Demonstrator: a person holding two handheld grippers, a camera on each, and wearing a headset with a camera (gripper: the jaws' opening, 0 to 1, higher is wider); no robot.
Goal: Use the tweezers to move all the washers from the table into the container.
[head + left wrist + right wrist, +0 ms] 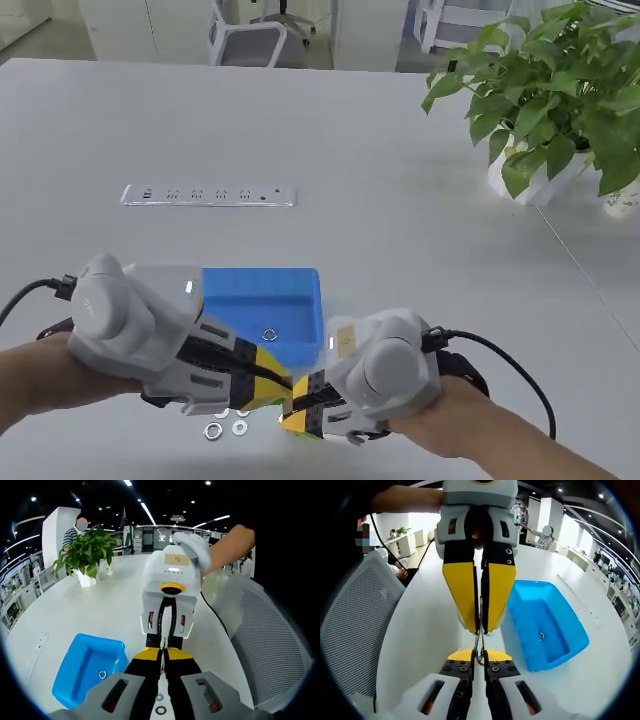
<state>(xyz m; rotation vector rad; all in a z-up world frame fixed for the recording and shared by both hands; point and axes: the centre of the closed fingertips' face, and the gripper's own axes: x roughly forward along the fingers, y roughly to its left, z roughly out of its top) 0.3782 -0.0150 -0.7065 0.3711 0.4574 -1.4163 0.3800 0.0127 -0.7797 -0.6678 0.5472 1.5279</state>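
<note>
My left gripper (283, 385) and right gripper (300, 402) meet tip to tip at the table's near edge. Both are shut on thin metal tweezers (479, 641), which run between the left gripper's (479, 627) yellow jaws into the right gripper's (479, 656) tips. The blue container (305, 295) stands just behind them with one washer (268, 335) inside. That washer also appears in the left gripper view (102, 675) and the right gripper view (540, 636). Three loose washers (238, 428) lie on the table under the left gripper (161, 655), two of them (161, 710) seen between its jaws.
A white power strip (208, 195) lies mid-table on the left. A potted green plant (550, 100) stands at the far right. A mesh chair back (265, 645) is at the near side of the table. Office chairs stand beyond the far edge.
</note>
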